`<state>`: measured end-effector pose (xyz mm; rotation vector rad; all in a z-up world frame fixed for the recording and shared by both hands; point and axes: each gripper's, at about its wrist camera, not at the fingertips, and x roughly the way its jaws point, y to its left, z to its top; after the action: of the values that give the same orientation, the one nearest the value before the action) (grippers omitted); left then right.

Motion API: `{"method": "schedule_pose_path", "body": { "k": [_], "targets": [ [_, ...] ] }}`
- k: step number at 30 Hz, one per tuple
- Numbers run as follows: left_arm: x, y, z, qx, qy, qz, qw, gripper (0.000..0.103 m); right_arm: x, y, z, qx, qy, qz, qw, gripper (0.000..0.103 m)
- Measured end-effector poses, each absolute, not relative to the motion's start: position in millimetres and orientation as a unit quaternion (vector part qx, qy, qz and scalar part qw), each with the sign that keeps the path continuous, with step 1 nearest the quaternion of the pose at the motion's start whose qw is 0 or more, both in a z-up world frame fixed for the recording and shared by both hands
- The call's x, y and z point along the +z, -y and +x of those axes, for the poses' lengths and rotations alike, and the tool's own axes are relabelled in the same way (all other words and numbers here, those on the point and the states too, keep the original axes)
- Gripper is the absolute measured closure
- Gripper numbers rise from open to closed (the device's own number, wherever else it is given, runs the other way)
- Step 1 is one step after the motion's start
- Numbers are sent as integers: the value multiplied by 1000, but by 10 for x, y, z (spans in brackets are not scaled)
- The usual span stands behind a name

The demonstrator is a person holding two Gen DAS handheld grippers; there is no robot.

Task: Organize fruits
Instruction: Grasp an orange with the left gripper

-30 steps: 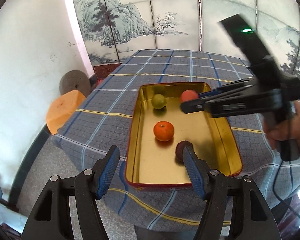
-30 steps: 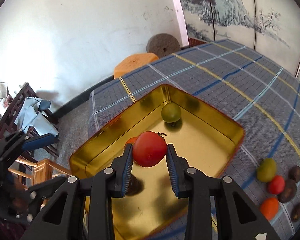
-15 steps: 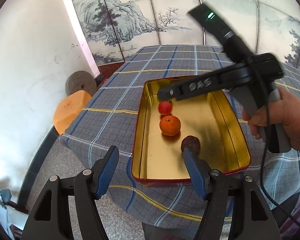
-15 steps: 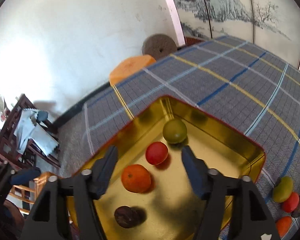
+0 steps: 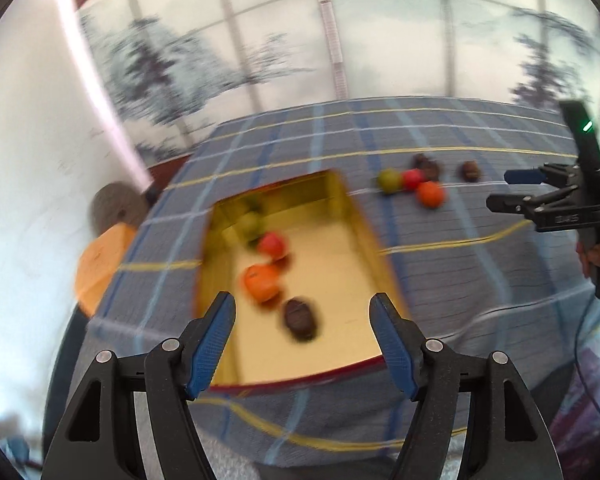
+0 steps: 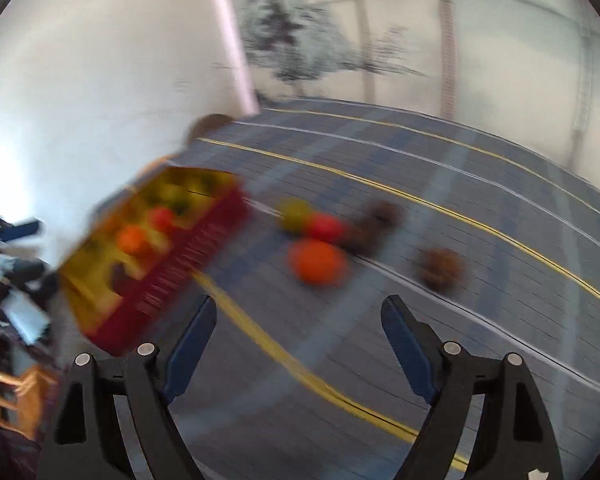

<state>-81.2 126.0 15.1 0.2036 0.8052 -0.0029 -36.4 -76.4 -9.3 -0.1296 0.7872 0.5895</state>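
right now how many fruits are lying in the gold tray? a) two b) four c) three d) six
b: the left wrist view shows four in the gold tray: a green fruit, a red fruit, an orange and a dark brown fruit; the others lie on the checked tablecloth.
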Motion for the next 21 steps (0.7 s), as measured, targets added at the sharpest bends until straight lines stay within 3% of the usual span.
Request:
{"method": "schedule_pose_path", "body": {
  "k": [9,21],
  "targets": [
    [134,-468,84,-126,-441,29,888,33,-324,2072,-271,171,-393,4,903,21],
    [-531,-66,1069,-58,-483,20,874,33,-336,2263,-315,217,-370,59,902,20]
  ]
}}
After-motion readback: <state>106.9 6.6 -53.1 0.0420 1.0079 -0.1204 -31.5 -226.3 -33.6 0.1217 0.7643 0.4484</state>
